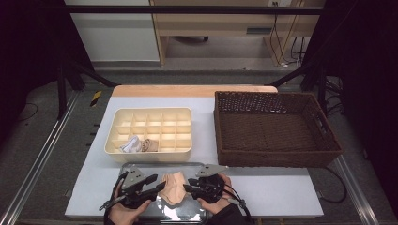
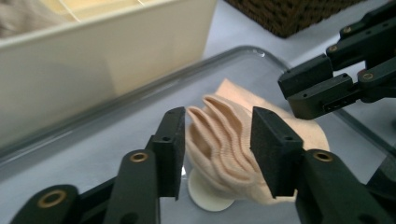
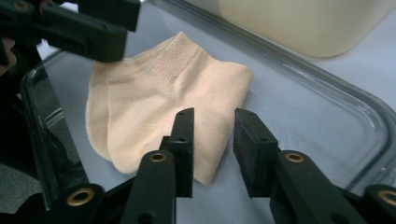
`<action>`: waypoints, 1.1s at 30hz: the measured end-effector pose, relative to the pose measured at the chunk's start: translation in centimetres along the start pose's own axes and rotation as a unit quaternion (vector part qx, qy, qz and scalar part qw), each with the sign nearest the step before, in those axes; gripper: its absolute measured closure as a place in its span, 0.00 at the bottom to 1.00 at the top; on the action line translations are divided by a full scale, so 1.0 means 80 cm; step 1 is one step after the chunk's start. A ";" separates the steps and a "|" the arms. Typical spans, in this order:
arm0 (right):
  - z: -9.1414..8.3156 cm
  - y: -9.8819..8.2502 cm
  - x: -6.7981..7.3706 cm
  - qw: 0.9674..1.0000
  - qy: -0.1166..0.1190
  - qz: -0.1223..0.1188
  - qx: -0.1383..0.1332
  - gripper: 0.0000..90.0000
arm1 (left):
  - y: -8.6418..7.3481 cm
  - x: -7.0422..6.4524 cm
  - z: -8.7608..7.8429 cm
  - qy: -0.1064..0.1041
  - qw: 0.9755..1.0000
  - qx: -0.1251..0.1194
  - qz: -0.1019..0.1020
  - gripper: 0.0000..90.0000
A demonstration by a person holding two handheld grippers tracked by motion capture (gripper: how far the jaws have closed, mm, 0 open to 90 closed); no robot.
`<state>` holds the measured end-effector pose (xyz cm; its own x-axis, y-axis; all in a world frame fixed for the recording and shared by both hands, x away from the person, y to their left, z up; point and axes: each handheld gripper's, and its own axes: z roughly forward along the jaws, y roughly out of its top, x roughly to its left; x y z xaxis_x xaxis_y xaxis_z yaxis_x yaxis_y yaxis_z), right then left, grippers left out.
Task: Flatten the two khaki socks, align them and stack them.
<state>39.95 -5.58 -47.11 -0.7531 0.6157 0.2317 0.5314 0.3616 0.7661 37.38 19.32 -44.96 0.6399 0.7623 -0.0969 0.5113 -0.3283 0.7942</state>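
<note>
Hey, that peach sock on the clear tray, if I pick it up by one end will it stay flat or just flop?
The sock would probably flop: it is thin knit fabric, already bunched in folds between the left gripper jaws. It looks light, and seems unlikely to roll. On the glossy tray it may slide when pushed.

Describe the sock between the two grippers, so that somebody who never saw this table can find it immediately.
Start at the cream divided box left of the brown wicker basket. In front of it, at the table's near edge, lies a shiny metal tray, and the peach sock lies on it. Unlike the white and tan socks in the box's compartments, it is unrolled and lies outside the box.
</note>
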 end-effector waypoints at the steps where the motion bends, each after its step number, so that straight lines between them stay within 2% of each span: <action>1: 0.002 -0.001 0.001 1.000 -0.001 0.000 0.002 0.74 | -0.001 -0.001 0.004 -0.002 1.000 0.005 0.000 0.59; 5: 0.010 -0.005 0.005 1.000 -0.006 -0.007 0.014 0.68 | -0.010 -0.003 0.014 0.011 0.999 0.034 0.006 0.56; 8: 0.016 -0.010 0.008 1.000 -0.007 -0.011 0.015 0.68 | -0.014 0.001 0.015 0.012 0.999 0.040 0.001 0.57; 9: 0.017 -0.011 0.010 1.000 -0.007 -0.018 0.013 0.72 | -0.015 0.001 0.015 0.010 0.999 0.040 -0.001 0.57; 14: 0.018 -0.010 0.013 1.000 0.006 -0.011 0.016 0.93 | -0.016 0.001 0.018 0.006 0.999 0.044 0.004 0.63; 16: 0.016 -0.009 0.010 1.000 0.015 -0.002 0.019 0.95 | -0.014 0.001 0.020 0.003 0.999 0.045 0.004 0.65; 18: 0.012 -0.008 0.009 1.000 0.015 -0.006 0.020 0.95 | -0.008 -0.001 0.025 -0.001 0.999 0.049 0.010 0.65; 22: -0.008 -0.002 0.002 1.000 0.002 -0.006 0.017 0.95 | 0.006 -0.016 0.040 -0.006 0.998 0.047 0.031 0.65; 23: -0.008 -0.002 0.002 1.000 0.002 -0.006 0.017 0.95 | 0.006 -0.016 0.040 -0.006 0.998 0.047 0.031 0.65; 26: -0.036 -0.007 -0.015 0.999 -0.024 0.004 0.027 0.95 | 0.013 -0.028 0.060 -0.025 0.999 0.038 0.029 0.65; 31: -0.039 -0.021 -0.026 0.998 -0.047 0.005 0.037 0.91 | 0.017 -0.036 0.072 -0.028 0.998 0.030 0.036 0.65; 33: -0.040 -0.022 -0.027 0.998 -0.047 0.009 0.026 0.86 | 0.018 -0.036 0.069 -0.028 0.999 0.021 0.036 0.64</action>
<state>39.40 -9.81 -47.06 -0.7043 0.6850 0.1865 0.5668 0.3843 0.7287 39.41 13.59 -46.87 0.7064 0.7037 -0.0758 0.4864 -0.4048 0.7743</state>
